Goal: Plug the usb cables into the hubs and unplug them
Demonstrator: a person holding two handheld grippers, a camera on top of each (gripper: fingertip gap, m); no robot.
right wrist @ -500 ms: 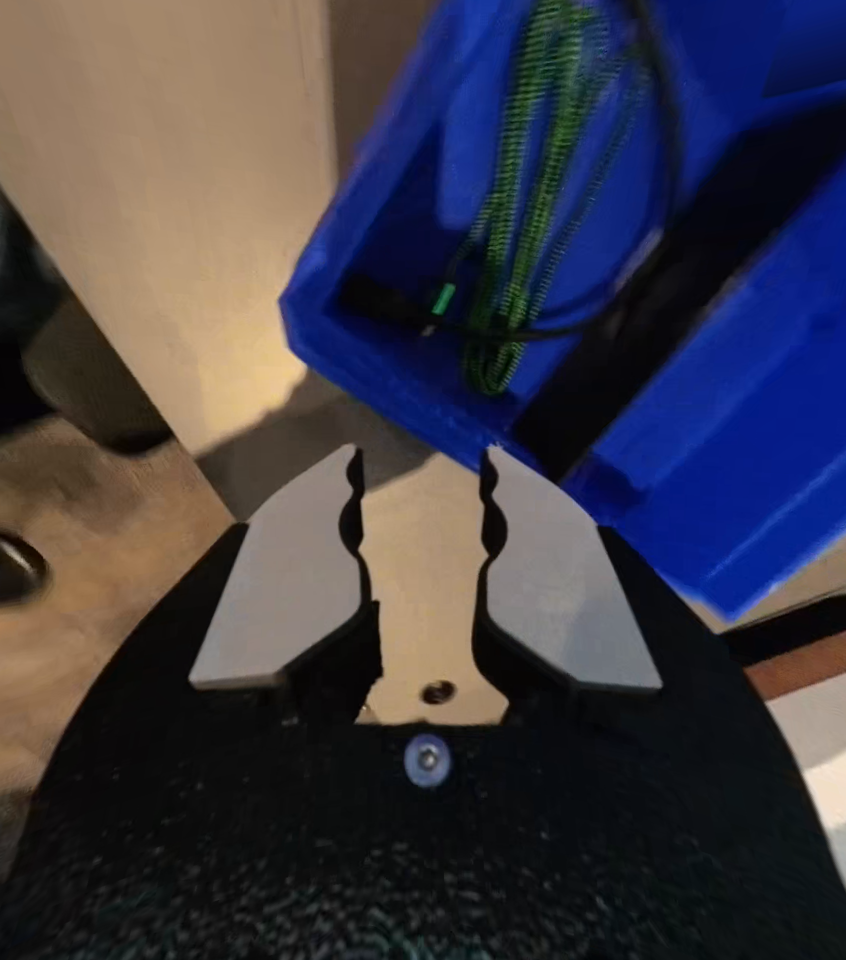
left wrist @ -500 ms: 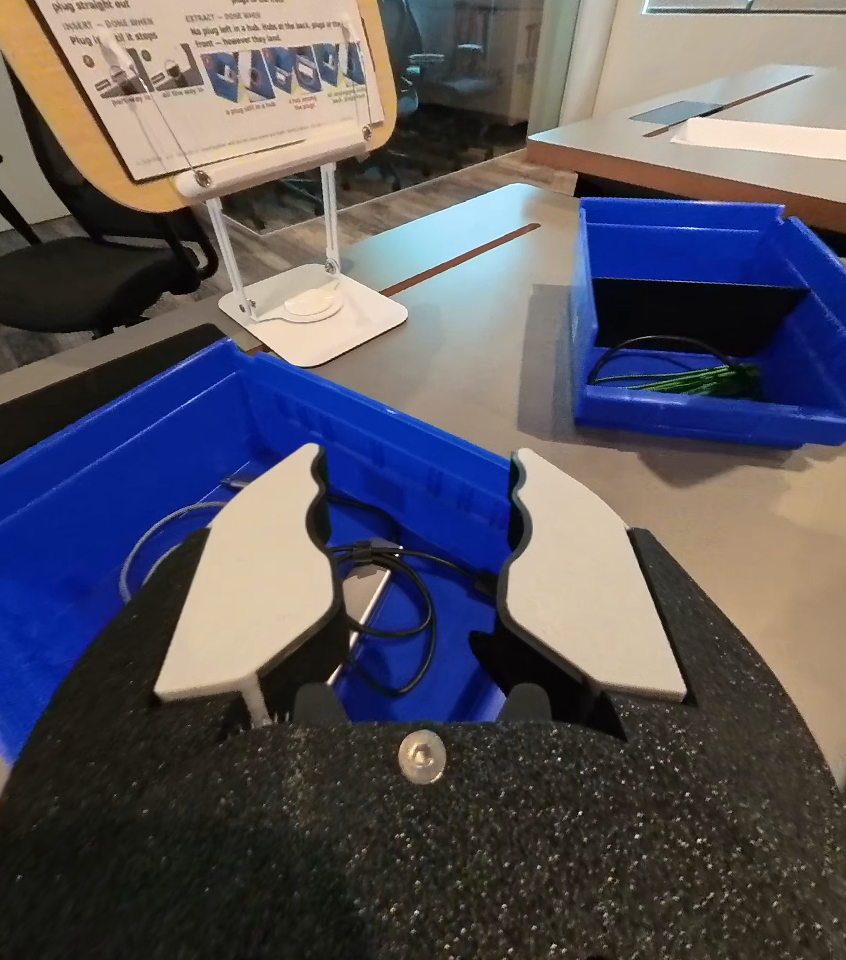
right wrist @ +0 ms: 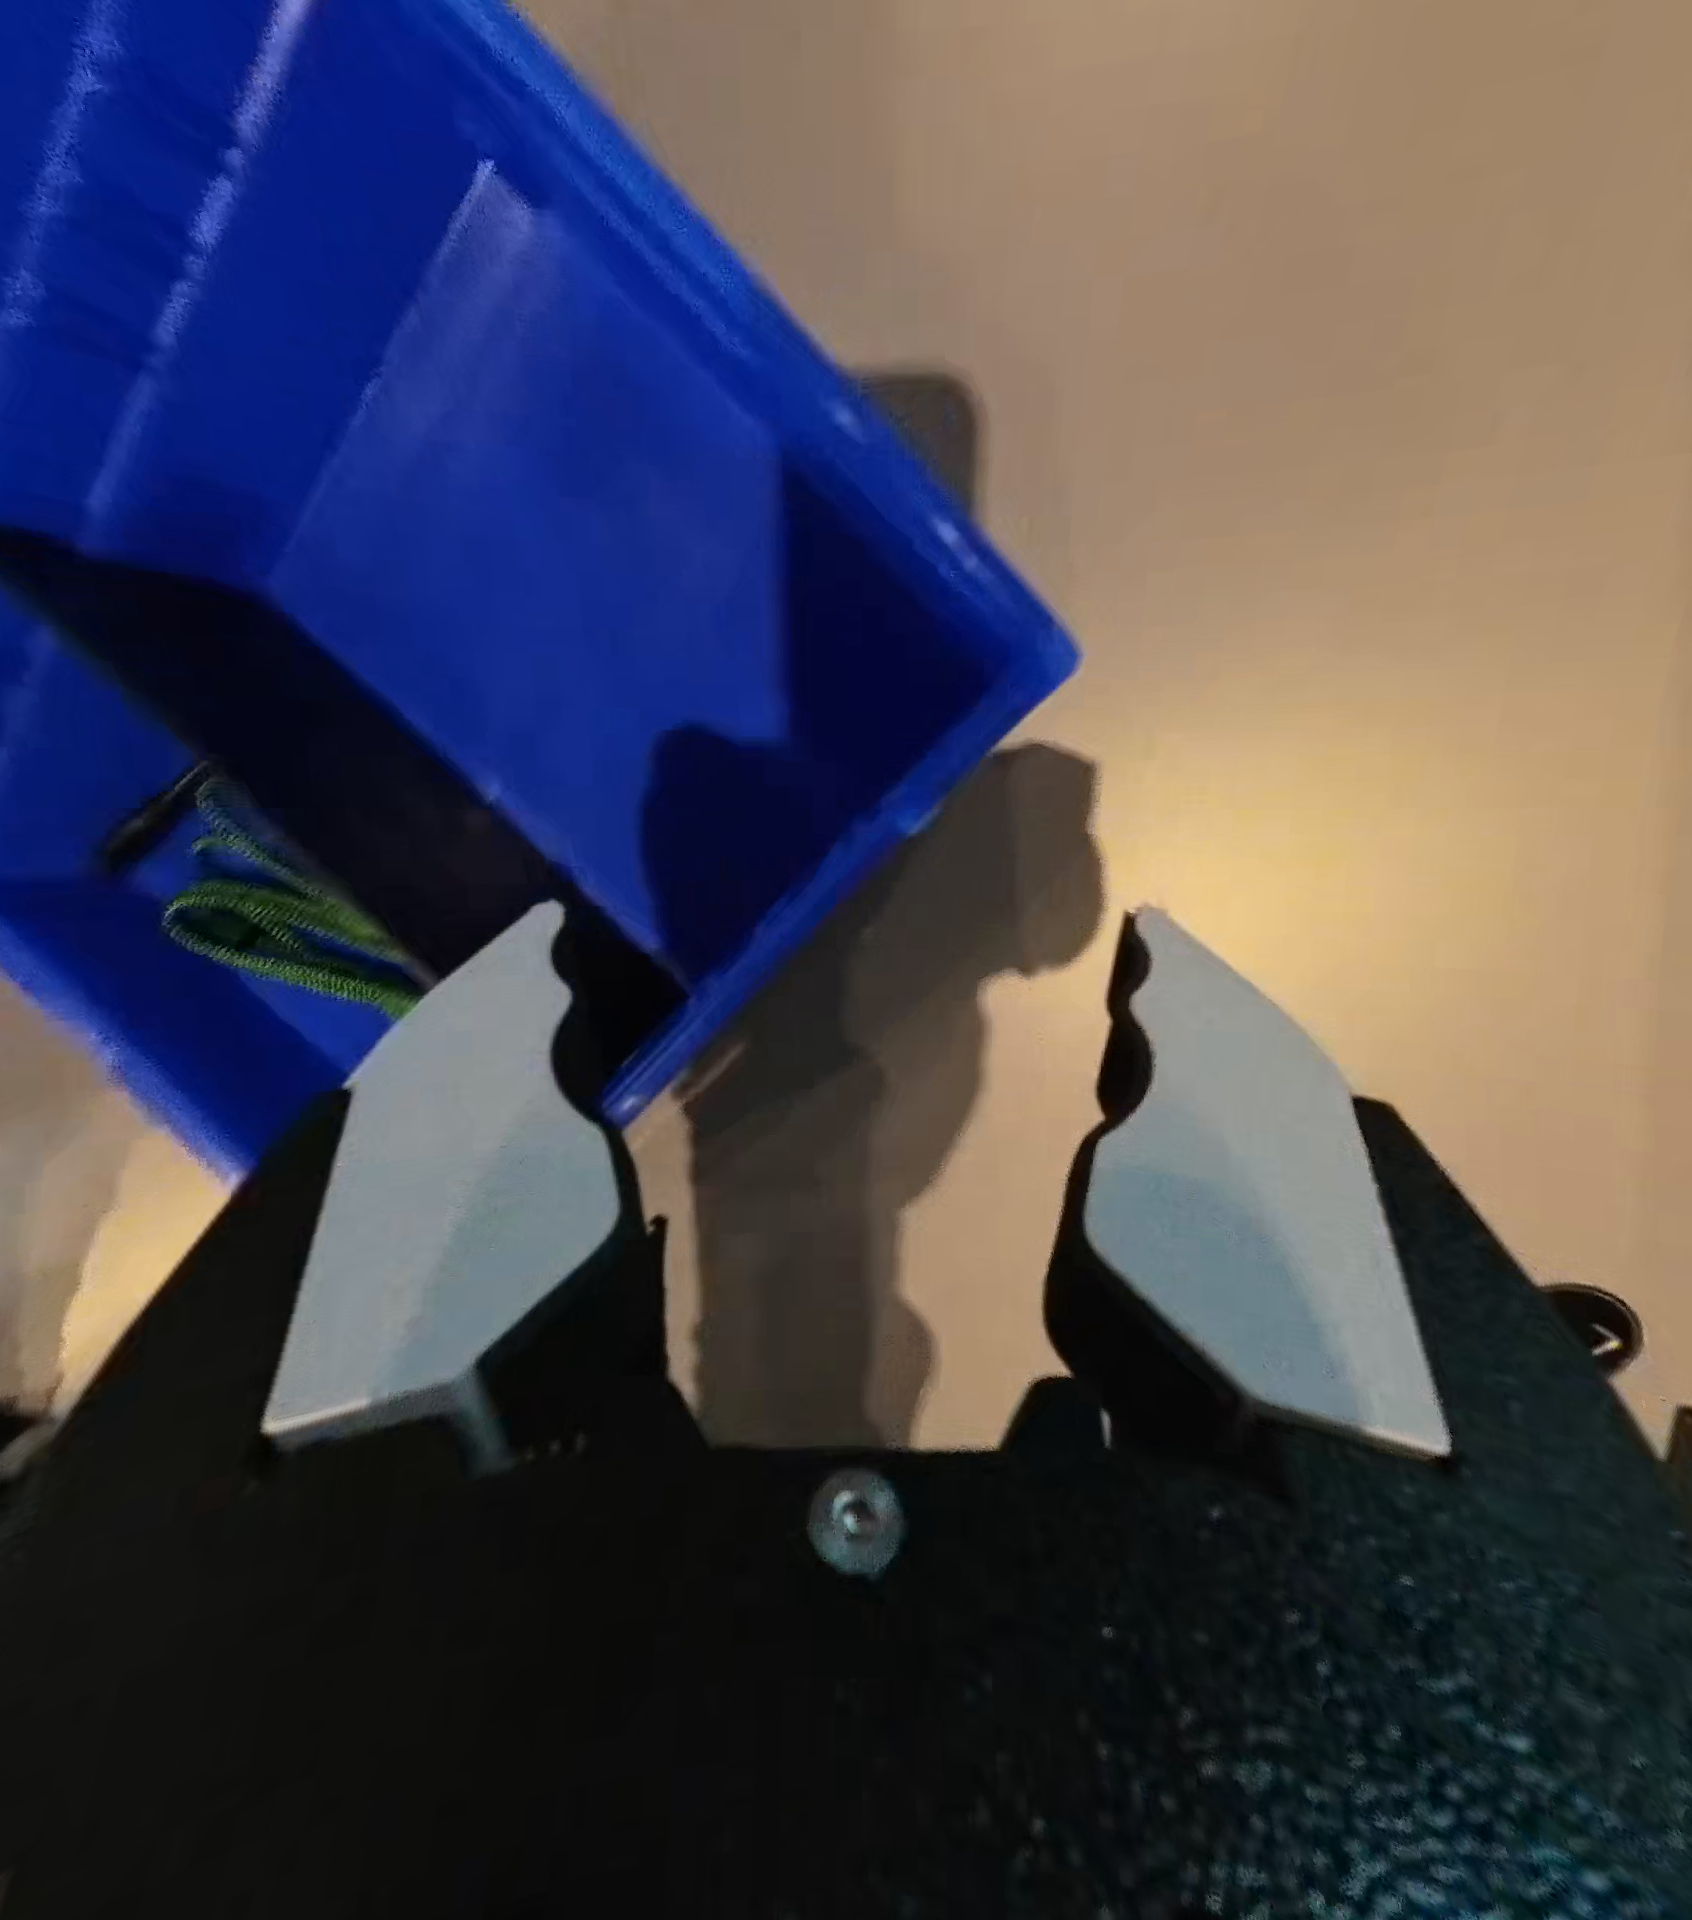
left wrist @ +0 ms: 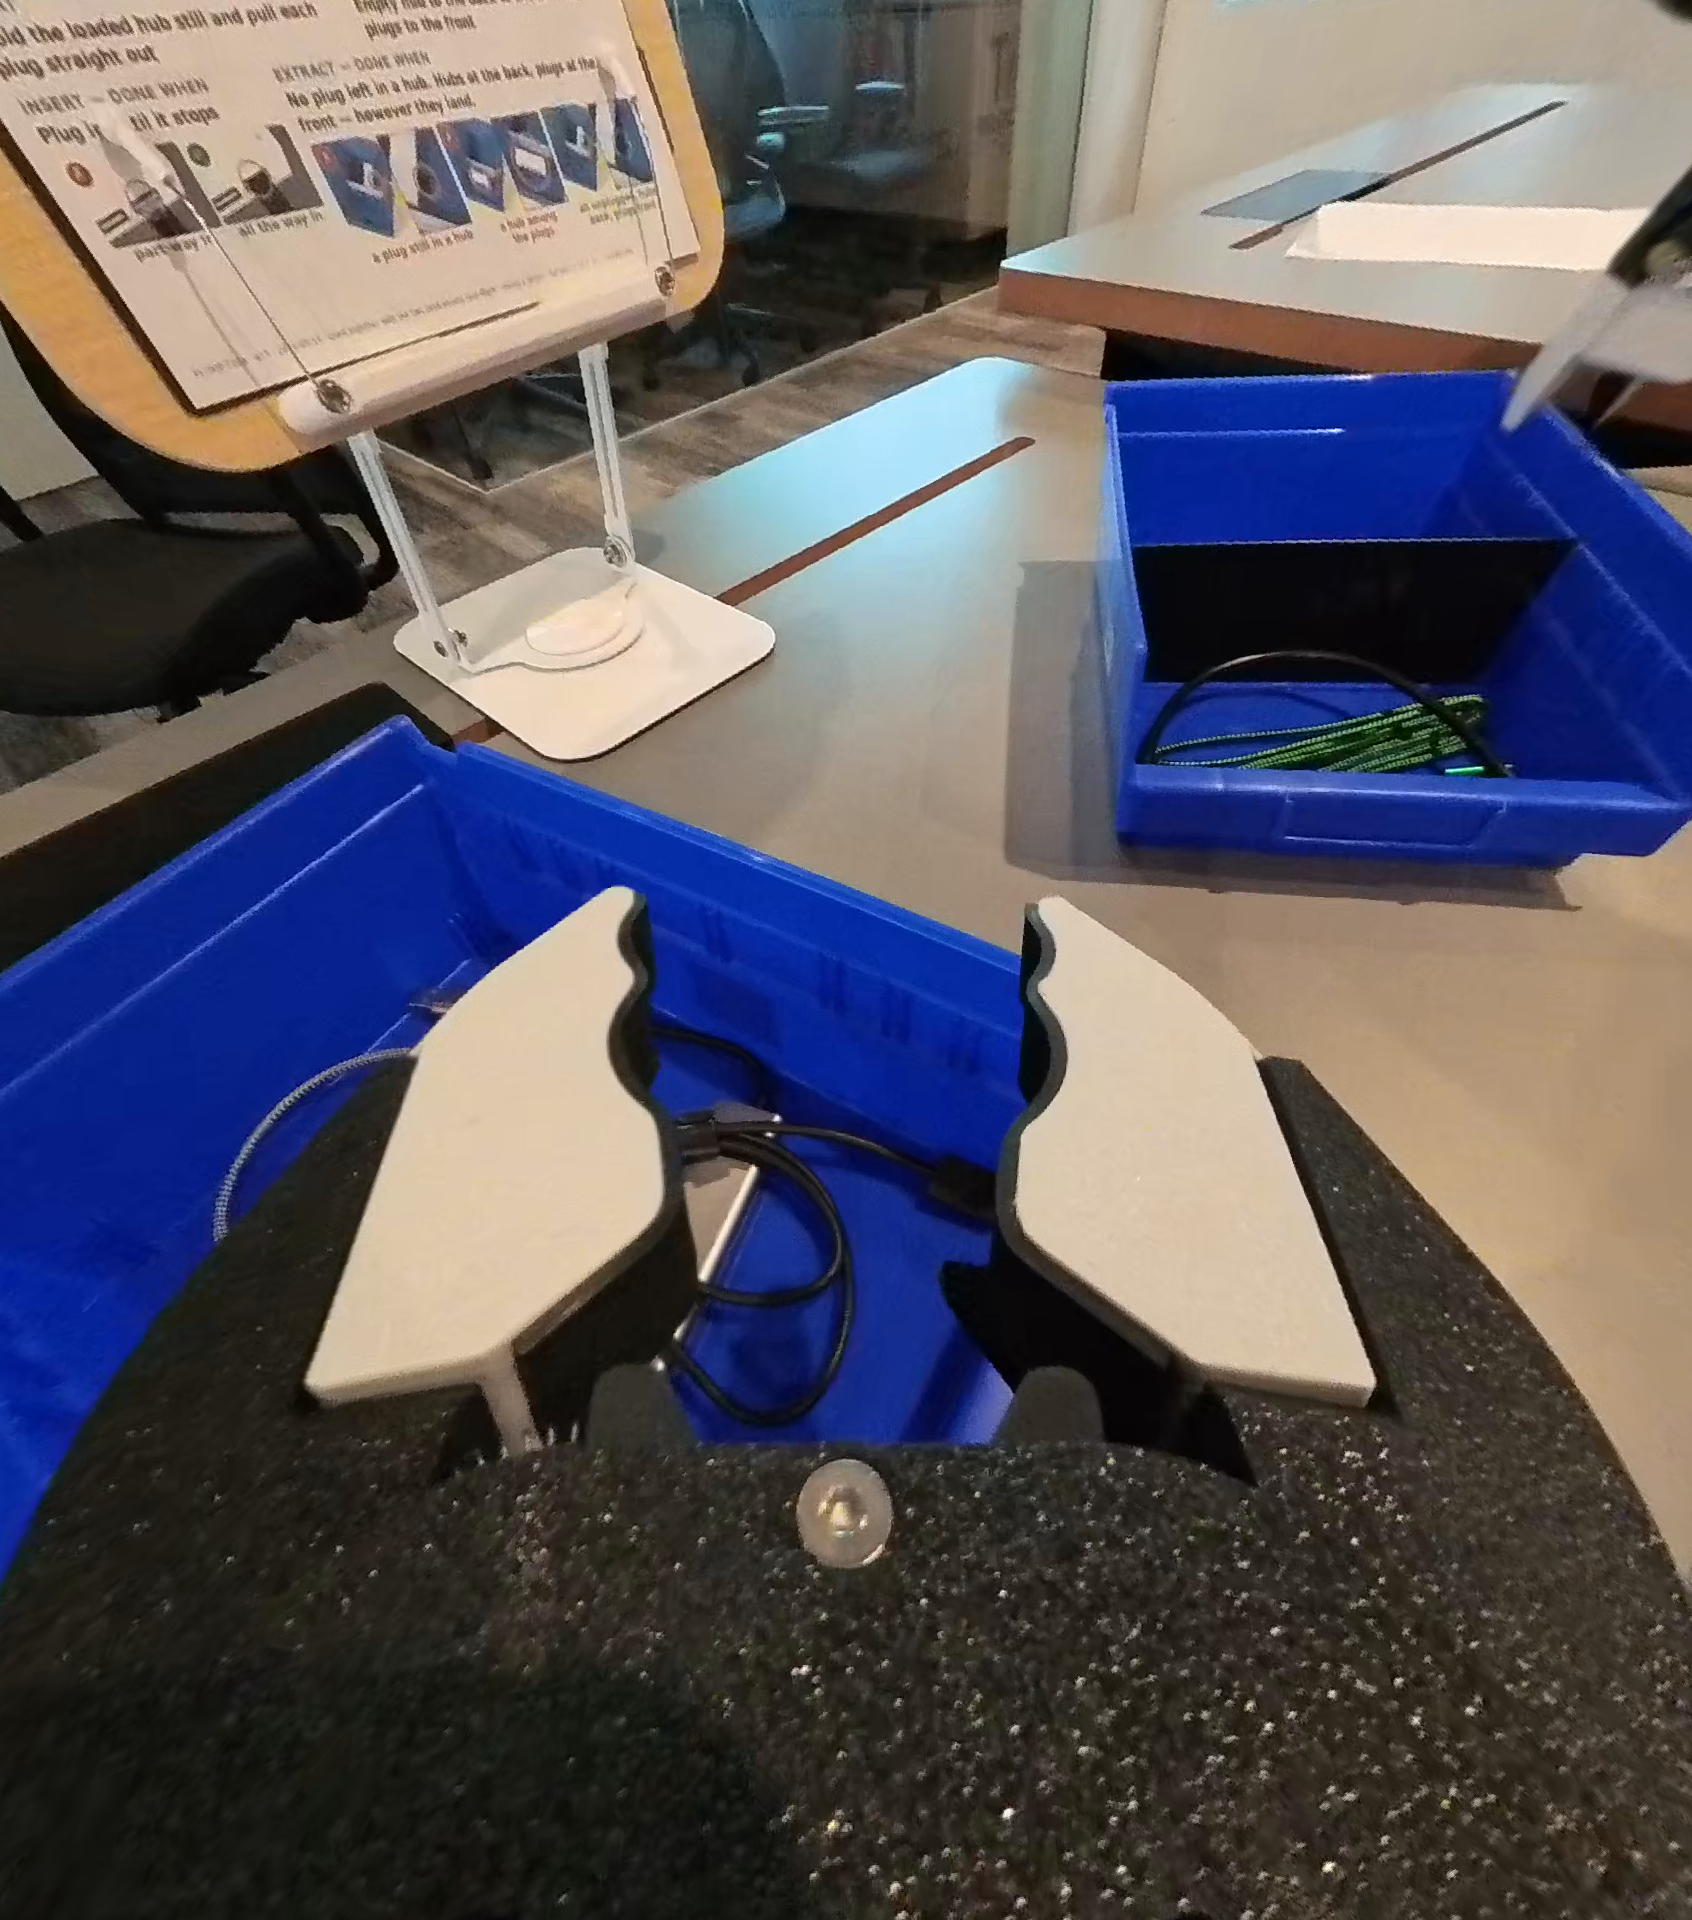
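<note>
Left wrist view shows the left gripper with flat grey fingers, jaws wide apart and empty, above a glossy blue plastic bin holding thin black coiled USB cables. Farther, a second blue bin holds a green braided cable; the right gripper hovers over it, open.

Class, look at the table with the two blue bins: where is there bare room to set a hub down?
Bare table lies between the near bin and the far bin, and right of the near bin. Crowded: the near bin's cables, and the sign stand behind it.
</note>
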